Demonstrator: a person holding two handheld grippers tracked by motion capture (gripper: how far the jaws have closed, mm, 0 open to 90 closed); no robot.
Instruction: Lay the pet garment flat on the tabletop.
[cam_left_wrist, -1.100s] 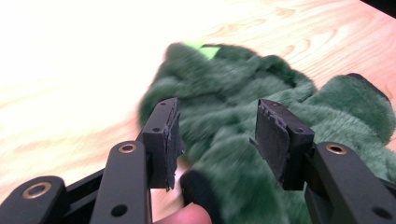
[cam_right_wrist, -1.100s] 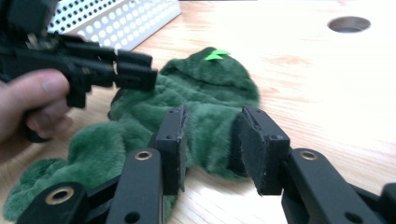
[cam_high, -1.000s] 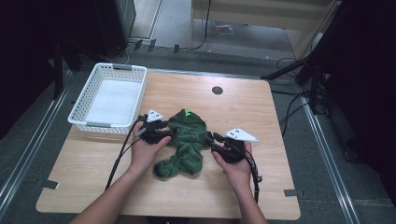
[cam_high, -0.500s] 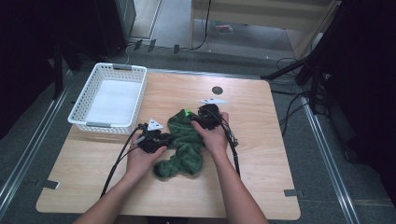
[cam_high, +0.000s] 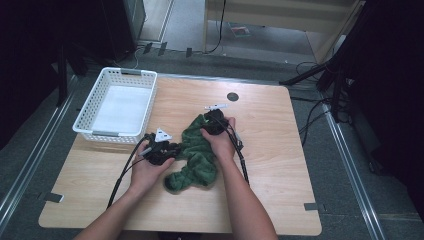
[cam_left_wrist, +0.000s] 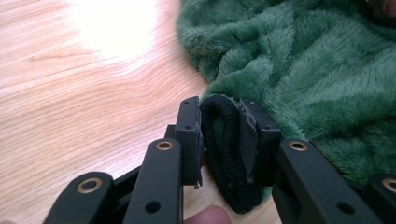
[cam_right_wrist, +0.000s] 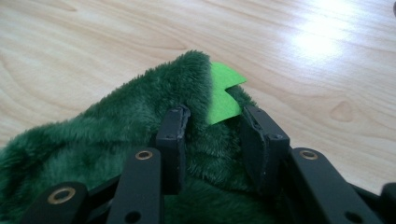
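Wooden surface (cam_high: 280, 165), green plush garment (cam_high: 197, 150) crumpled mid-surface. Left gripper (cam_left_wrist: 223, 140) jaws pinching its black ribbed cuff (cam_left_wrist: 226, 154), having just closed. Right gripper (cam_right_wrist: 212, 128) jaws around the far plush fold, closing, light-green tag (cam_right_wrist: 223, 93) between. White basket (cam_high: 120, 80) at far left corner.

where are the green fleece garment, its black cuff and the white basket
green fleece garment (cam_high: 197, 150), high view, on its plush middle.
black cuff (cam_left_wrist: 224, 144), left gripper view, on the ribbed band between the jaws.
white basket (cam_high: 96, 134), high view, on its near rim.
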